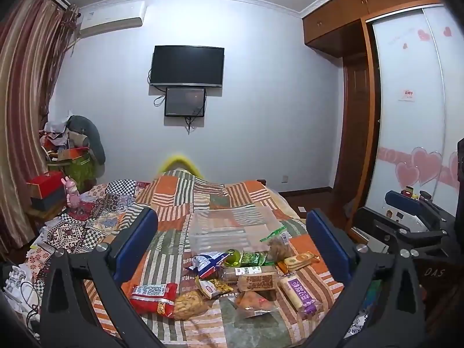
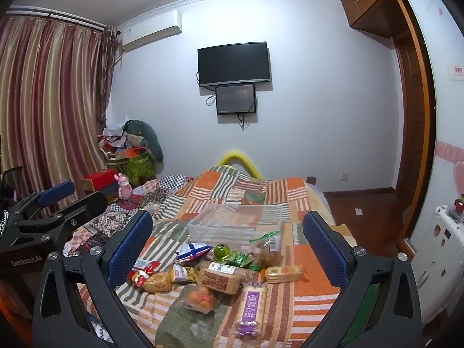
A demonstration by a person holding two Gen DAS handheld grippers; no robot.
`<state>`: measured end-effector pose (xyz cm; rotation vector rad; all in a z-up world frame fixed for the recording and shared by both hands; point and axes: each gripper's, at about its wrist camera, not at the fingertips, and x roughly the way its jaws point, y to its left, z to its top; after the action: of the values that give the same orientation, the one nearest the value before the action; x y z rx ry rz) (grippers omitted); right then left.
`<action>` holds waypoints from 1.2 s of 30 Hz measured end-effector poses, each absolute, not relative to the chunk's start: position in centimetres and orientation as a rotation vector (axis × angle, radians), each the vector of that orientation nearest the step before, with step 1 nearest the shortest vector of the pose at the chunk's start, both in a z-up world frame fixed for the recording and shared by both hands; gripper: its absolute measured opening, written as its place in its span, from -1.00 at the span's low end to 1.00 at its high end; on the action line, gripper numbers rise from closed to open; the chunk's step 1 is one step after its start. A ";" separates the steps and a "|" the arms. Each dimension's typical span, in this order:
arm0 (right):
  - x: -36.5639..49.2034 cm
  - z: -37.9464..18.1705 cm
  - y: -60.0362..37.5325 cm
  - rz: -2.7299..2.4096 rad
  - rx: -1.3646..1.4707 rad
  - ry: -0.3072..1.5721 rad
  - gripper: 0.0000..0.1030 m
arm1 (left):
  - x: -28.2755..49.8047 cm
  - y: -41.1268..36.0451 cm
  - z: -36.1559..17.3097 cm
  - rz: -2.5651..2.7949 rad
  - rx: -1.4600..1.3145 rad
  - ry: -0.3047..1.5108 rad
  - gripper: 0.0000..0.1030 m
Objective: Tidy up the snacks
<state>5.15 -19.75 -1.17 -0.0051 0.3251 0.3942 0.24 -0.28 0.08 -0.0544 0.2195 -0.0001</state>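
Both the left gripper (image 1: 232,243) and right gripper (image 2: 227,246), jaws spread and holding nothing, hover above wrapped snacks (image 1: 255,281) beside a clear plastic bin (image 1: 232,229) on the orange-striped patchwork quilt (image 1: 179,203).

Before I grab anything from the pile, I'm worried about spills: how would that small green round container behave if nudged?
The green round container looks smooth and rounded, so it would probably roll or slip. It rests among loose packets on a soft quilt, so it may tip. It looks small, likely light.

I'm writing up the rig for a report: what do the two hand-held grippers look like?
Both match: the left hand-held gripper and right hand-held gripper have black angular frames with silver bolts and blue textured finger pads. The left one's body reads "GenRobot.AI" in the right view.
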 end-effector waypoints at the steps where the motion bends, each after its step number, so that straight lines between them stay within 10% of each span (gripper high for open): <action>1: 5.1 -1.2 -19.7 0.395 -0.005 0.325 1.00 | 0.2 -0.3 0.1 0.000 -0.055 0.220 1.00; 36: 5.3 -1.0 -20.0 0.395 0.008 0.328 1.00 | 0.4 0.0 -0.3 0.000 -0.071 0.228 1.00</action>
<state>5.34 -20.00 -1.05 0.0078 0.3279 0.3948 0.39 -0.04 -0.31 -0.0712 0.2283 0.0005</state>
